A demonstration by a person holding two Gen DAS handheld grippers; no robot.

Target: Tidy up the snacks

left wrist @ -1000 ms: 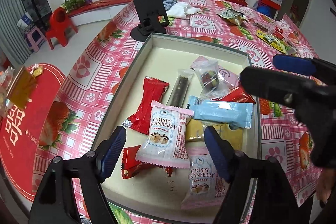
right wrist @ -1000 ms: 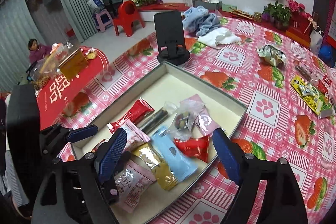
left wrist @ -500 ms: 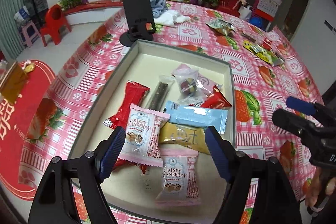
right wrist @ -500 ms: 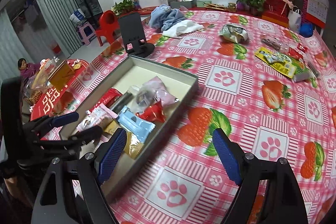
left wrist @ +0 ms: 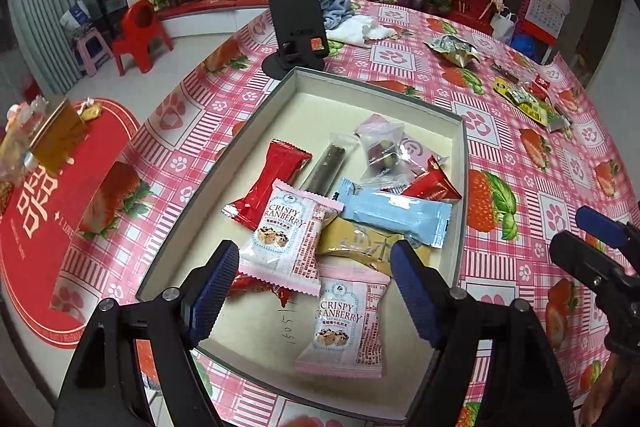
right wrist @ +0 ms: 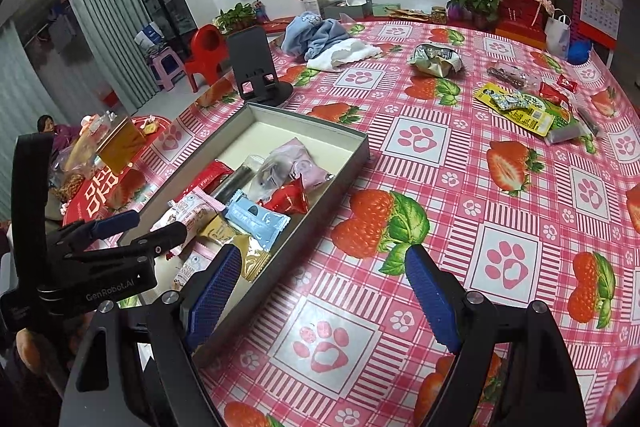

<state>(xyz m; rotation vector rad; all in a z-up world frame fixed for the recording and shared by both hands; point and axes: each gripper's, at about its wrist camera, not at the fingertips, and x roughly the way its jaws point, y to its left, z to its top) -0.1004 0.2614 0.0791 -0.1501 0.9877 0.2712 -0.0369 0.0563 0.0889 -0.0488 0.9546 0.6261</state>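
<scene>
Since the earlier frame, the right gripper (right wrist: 322, 291) is seen shifted off the box (left wrist: 464, 163) to bare worktop (right wrist: 520, 187), fingers spread and empty; the left gripper (left wrist: 314, 287) (equally spread, grasping nothing) hangs over the boxed snacks (left wrist: 396, 213). Loose packets (right wrist: 520, 107) lie well apart, so a long reach is needed, and slippery flat wrappers may be pinched poorly and dropped.

Left tongs (left wrist: 314, 285) and right tongs (right wrist: 322, 293) — both gaping, pitched downward.
</scene>
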